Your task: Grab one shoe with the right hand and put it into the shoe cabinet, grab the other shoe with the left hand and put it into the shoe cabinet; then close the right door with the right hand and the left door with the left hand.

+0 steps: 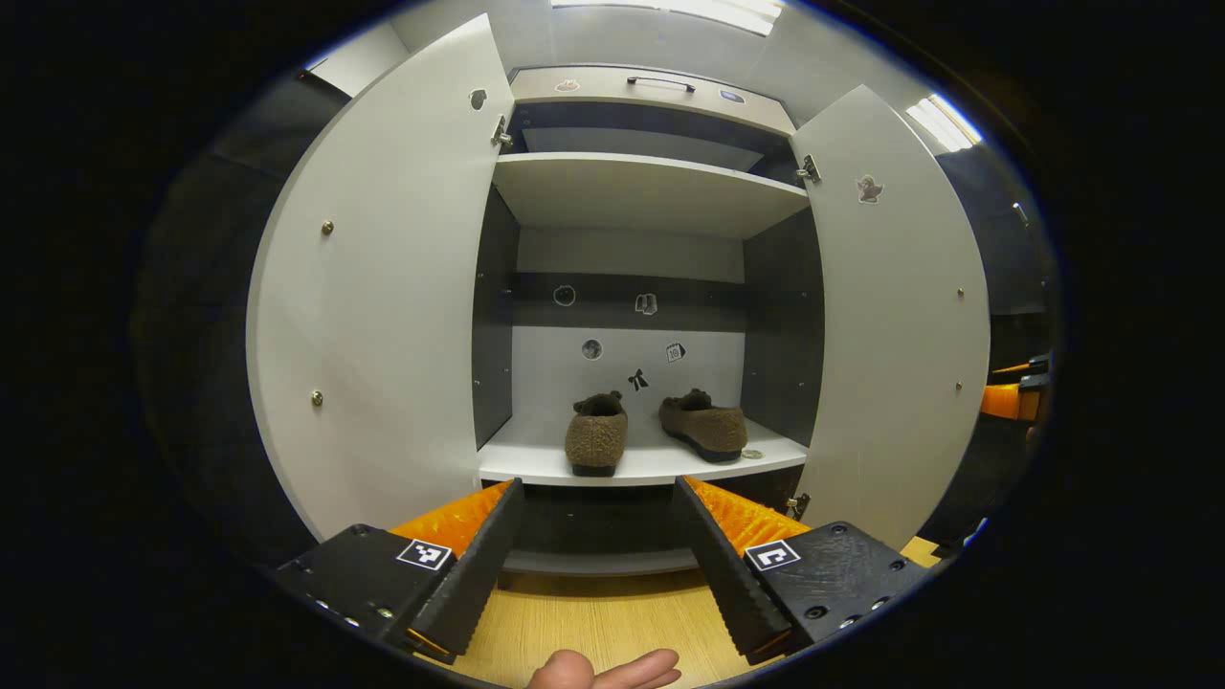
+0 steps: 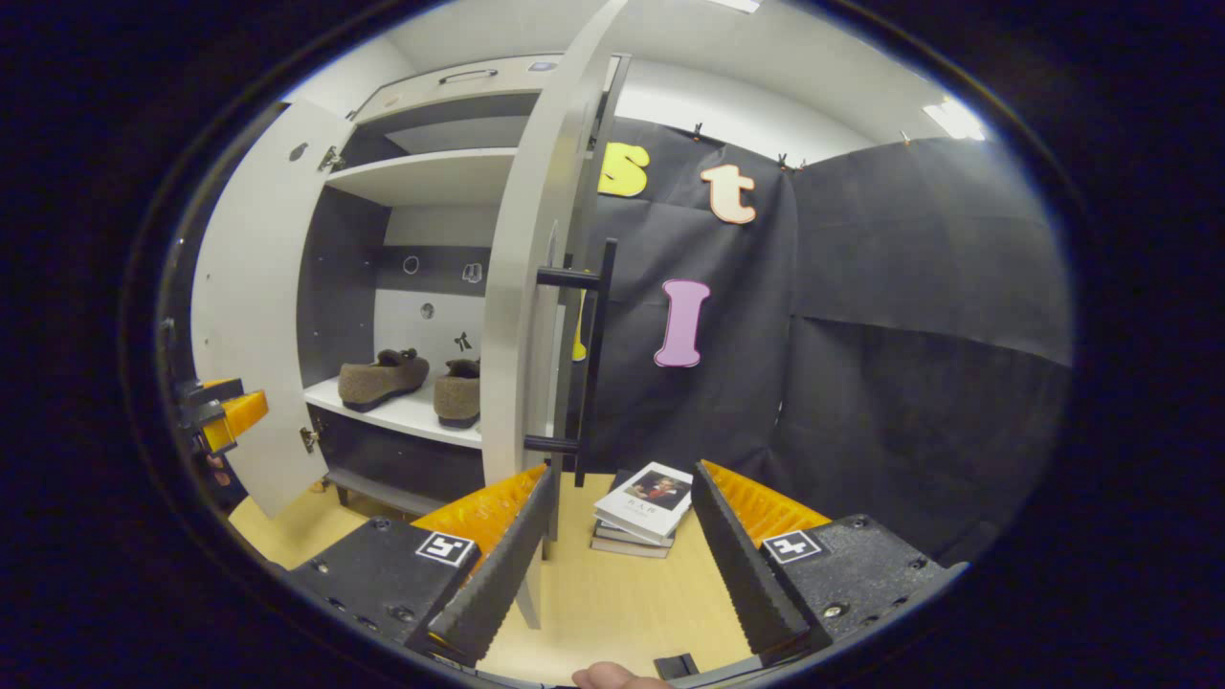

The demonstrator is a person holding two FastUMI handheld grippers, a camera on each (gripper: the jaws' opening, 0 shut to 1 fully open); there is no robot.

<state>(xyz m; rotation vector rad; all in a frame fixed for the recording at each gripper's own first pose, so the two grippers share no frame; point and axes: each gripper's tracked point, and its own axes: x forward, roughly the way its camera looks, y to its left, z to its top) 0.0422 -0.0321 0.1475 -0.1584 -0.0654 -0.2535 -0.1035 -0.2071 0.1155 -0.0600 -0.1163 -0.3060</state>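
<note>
A: What is hard to make out?

B: In the right gripper view the right door (image 2: pixel 522 287) stands edge-on and cuts off part of the second shoe (image 2: pixel 459 390); only its back end shows past the door's edge. The small stickers on the cabinet's back wall are too small to read. In the left gripper view the other claw (image 1: pixel 1014 397) is just a sliver at the far right rim, beyond the right door (image 1: pixel 900 316), so its fingers cannot be judged there.

A: And the shoes?

B: Both sit on the lower shelf (image 1: pixel 641 459) of the shoe cabinet (image 1: pixel 651 191), side by side and a little apart. The left shoe (image 1: pixel 596 433) points its heel outward; the right shoe (image 1: pixel 703 424) lies angled. Nothing touches them.

A: The room?

B: A pale wooden floor (image 1: pixel 593 622) runs in front of the cabinet. Both doors are swung wide; the left door (image 1: pixel 383 287) shows its inner face. An empty upper shelf (image 1: pixel 651 191) spans the cabinet above the shoes. In the right gripper view a black bar handle (image 2: pixel 593 364) is on the right door's outer face, black cloth hangs behind, and a stack of books (image 2: pixel 643 507) lies on the floor near the door's foot.

A: The claws?

B: The left claw (image 1: pixel 598 545) faces straight into the cabinet, low, fingers apart and gripping nothing. The right claw (image 2: pixel 622 555) also has its fingers spread and empty, set just outside the right door's edge, with the books between its fingers farther off. A fingertip (image 1: pixel 603 670) peeks in at the bottom of the left gripper view.
</note>
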